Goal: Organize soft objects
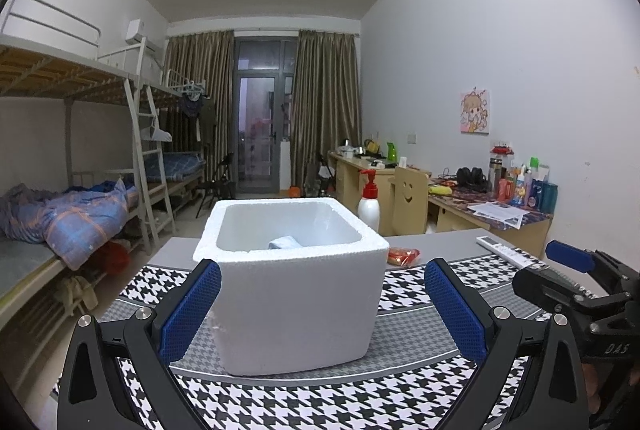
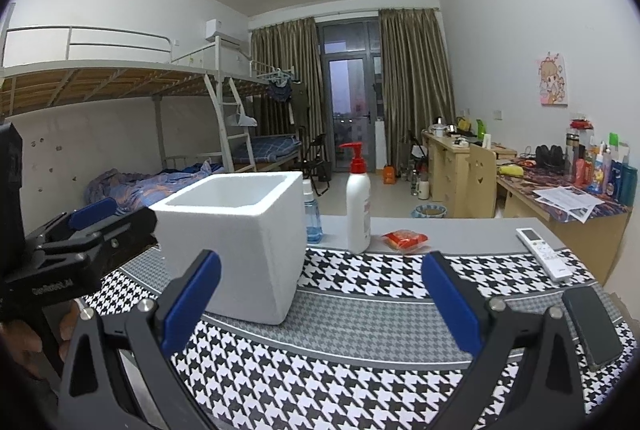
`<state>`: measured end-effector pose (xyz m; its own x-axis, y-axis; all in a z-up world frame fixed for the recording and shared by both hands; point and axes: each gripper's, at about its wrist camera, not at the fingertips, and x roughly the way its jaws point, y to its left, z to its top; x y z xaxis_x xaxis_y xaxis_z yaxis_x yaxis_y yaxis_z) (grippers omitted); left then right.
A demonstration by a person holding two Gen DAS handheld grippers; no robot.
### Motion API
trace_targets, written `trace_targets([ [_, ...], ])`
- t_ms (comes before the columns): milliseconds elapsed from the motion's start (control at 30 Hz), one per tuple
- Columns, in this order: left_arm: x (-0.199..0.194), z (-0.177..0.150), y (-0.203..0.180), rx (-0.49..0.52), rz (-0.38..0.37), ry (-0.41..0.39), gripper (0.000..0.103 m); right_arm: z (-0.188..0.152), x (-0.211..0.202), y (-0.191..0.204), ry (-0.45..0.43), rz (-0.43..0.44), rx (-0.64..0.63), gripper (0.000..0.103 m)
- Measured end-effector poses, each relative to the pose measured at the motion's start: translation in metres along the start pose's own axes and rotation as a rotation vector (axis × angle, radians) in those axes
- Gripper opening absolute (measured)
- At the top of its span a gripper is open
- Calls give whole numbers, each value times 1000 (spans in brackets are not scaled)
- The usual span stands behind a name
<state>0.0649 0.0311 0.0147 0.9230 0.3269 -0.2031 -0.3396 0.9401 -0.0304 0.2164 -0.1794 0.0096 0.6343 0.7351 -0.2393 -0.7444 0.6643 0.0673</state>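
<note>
Both claws, left [image 1: 322,304] and right [image 2: 320,300], gape empty near the box [image 1: 296,286], which maybe holds a cloth [image 1: 285,242] for tidiness.

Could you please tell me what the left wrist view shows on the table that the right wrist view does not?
Only the left wrist view shows the pale blue cloth inside the foam box. Only the right wrist view shows the blue spray bottle and the dark phone. Both show the box, pump bottle, red packet and remote.

Grey table [image 2: 472,236] carries houndstooth cloth [image 2: 360,382], foam box [image 2: 240,250], pump bottle [image 2: 358,206].
</note>
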Motion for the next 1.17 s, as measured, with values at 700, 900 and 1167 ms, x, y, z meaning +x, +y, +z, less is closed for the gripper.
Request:
trace_targets([
  [700, 4, -23, 6, -7, 10, 45, 102, -13, 1, -2, 8, -31, 5, 102],
  [900, 1, -23, 4, 1, 15, 39, 102, -12, 1, -5, 8, -30, 19, 102],
  [1167, 1, -24, 4, 0, 10, 41, 102, -12, 1, -4, 8, -24, 12, 102],
])
